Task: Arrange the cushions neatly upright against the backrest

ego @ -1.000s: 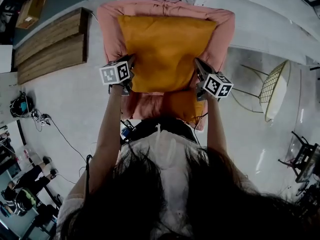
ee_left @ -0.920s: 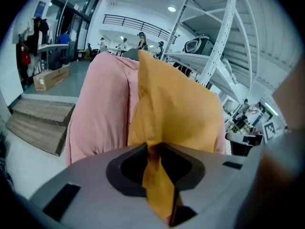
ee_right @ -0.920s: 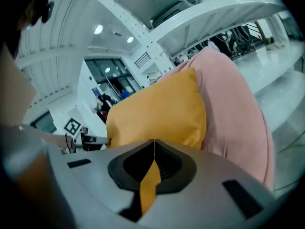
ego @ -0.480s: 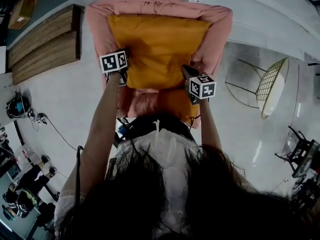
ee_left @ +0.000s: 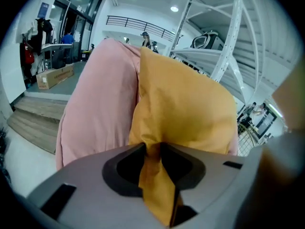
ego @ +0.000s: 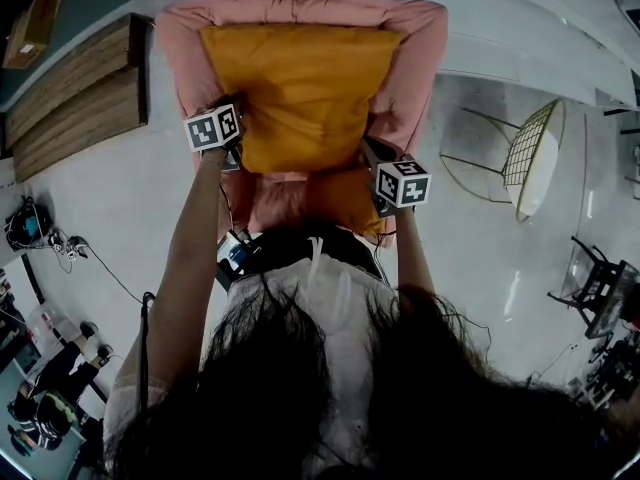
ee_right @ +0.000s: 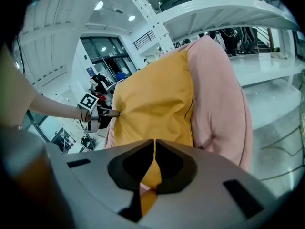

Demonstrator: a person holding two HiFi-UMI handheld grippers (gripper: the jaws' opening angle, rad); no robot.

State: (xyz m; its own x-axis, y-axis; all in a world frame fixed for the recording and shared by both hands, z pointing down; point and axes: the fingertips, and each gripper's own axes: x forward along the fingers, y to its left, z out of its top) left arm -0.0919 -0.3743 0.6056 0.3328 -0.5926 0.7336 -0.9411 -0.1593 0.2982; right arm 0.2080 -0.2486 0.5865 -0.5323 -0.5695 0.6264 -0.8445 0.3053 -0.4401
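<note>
A large orange cushion (ego: pixel 300 88) stands upright against the backrest of a pink armchair (ego: pixel 300 3). My left gripper (ego: pixel 241 130) is shut on the cushion's lower left corner. In the left gripper view a fold of orange fabric (ee_left: pixel 155 185) is pinched at the left gripper (ee_left: pixel 151 149), with the cushion (ee_left: pixel 186 104) and the armchair (ee_left: pixel 100 104) beyond. My right gripper (ego: pixel 368 150) is shut on the lower right edge. Its own view shows the right gripper (ee_right: pixel 153 149) on a thin orange strip, and the left gripper (ee_right: pixel 112 112) across the cushion (ee_right: pixel 152 99). A second orange cushion (ego: pixel 345 200) lies on the seat.
Wooden steps (ego: pixel 70 98) lie on the floor to the left of the armchair. A wire-frame chair (ego: pixel 535 168) stands at the right, and a dark chair (ego: pixel 600 288) further right. Cables and gear (ego: pixel 40 230) sit at the left. White shelving (ee_right: pixel 228 13) rises behind the armchair.
Both grippers keep their hold on the cushion's lower corners. The right gripper has come slightly down and inward. The cushion now sits a little further back against the backrest.
</note>
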